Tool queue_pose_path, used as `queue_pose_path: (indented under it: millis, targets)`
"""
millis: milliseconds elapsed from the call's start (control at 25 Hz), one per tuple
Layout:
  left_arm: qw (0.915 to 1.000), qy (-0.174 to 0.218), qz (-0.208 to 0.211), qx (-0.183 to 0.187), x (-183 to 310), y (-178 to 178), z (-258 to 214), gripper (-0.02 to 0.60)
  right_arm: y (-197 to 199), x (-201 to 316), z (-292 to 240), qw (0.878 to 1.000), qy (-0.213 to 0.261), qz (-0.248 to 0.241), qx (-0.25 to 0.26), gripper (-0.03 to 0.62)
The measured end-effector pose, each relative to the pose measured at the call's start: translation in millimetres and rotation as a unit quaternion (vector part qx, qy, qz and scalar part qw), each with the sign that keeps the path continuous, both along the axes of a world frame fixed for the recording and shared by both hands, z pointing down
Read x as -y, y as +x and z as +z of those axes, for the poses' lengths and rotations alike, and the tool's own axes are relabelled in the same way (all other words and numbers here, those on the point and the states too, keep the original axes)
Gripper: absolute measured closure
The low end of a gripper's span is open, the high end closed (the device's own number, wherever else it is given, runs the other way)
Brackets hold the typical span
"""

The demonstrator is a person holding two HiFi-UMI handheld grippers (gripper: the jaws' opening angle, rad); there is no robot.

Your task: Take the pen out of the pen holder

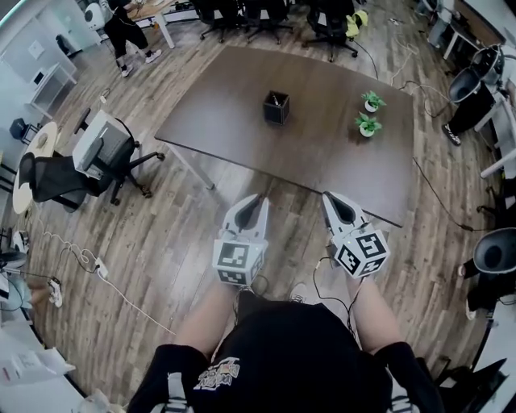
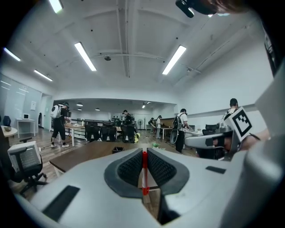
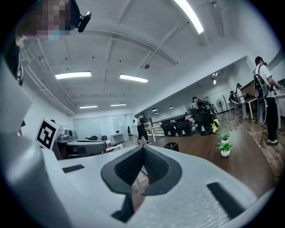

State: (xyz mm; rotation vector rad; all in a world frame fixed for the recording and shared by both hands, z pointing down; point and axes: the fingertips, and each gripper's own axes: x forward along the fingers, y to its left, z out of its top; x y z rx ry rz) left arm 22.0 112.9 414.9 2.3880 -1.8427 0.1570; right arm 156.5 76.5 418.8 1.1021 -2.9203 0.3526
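Observation:
The black pen holder (image 1: 276, 109) stands on the far half of the dark brown table (image 1: 322, 161); something pale pokes from its top. It also shows small in both gripper views, pen holder (image 2: 118, 150) and pen holder (image 3: 171, 146). Both grippers hang side by side over the wood floor, short of the table's near edge and pointing at it. My left gripper (image 1: 256, 198) (image 2: 144, 153) is closed, with a thin red stick (image 2: 144, 167) pinched upright between its pads; I cannot tell what it is. My right gripper (image 1: 329, 196) (image 3: 143, 148) is shut and empty.
Two small potted plants (image 1: 372, 101) (image 1: 368, 125) stand on the table right of the holder. An office chair (image 1: 113, 153) is on the floor to the left, with more chairs (image 1: 266, 16) beyond the table. A person (image 1: 125, 32) stands far left. Cables (image 1: 89, 262) lie on the floor.

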Motion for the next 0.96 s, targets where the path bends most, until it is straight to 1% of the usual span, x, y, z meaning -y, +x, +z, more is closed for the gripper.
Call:
queue_pose_path:
  millis: [120,360,960]
  targets:
    - [1.0,0.001,-0.005,0.002,-3.5,7.7,0.0,0.554,6.1,-1.3,2.5,1.0,-0.002,-0.006,0.002,0.589]
    - [0.9999,0.003,-0.014,0.01,-9.3,9.9,-0.7,0.554,8.7,-4.5,2.7,1.0,-0.002,-0.014,0.008,0.589]
    - [0.9999,0.002,-0.011,0.012,-2.3,7.8,-4.3,0.554,5.3,0.5,3.4,1.0,-0.004,-0.014,0.009,0.589]
